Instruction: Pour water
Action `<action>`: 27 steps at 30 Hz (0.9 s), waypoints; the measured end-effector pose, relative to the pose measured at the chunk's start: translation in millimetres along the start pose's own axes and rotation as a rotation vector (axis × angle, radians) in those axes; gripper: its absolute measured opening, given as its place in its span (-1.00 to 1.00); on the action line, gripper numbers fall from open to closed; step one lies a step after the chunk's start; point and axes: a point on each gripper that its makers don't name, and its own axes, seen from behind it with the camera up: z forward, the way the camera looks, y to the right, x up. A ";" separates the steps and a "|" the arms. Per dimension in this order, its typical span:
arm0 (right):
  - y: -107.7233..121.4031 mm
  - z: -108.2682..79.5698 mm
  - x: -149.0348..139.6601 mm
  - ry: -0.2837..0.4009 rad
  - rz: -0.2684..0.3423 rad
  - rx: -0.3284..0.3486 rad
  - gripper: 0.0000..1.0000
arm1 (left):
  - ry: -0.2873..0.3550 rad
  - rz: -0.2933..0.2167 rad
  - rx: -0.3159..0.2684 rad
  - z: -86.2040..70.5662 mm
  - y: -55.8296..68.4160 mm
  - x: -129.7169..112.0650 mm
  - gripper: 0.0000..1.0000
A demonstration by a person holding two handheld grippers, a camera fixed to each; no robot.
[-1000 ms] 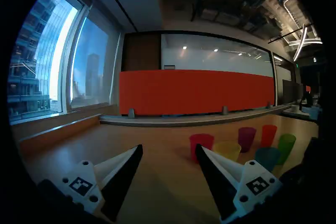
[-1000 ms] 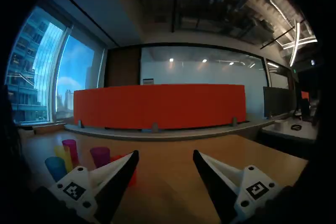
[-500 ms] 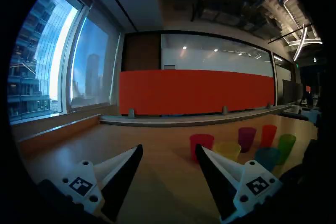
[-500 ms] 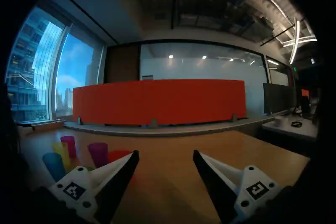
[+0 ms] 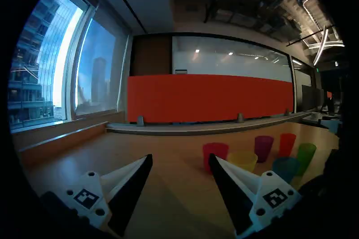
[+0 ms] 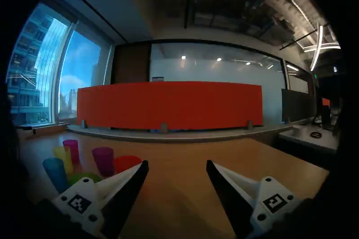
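Cups (image 5: 243, 158) stand before the left gripper (image 5: 180, 156) and right gripper (image 6: 177, 162), both level, jaws released

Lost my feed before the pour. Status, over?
Left tool open, empty. Right tool open, empty. Six coloured cups grouped upright on table, none gripped. Nothing seen blocking them.

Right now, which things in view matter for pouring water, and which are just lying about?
For the job: red cup, yellow cup, purple cup, orange cup, green cup, blue cup; left gripper and right gripper, both open.

Just there: table, orange partition, window, side desk.
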 end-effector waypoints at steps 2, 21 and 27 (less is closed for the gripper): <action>-0.5 -0.4 0.1 -0.001 -0.001 0.000 0.99 | 0.000 0.000 0.000 0.0 -0.2 0.0 0.85; -1.2 -0.3 -1.3 -0.004 -0.001 -0.001 1.00 | 0.000 0.000 0.000 0.4 0.0 0.1 0.84; -1.0 -0.4 -1.0 -0.004 -0.001 0.000 0.99 | 0.000 0.000 0.000 0.0 -0.4 -0.1 0.85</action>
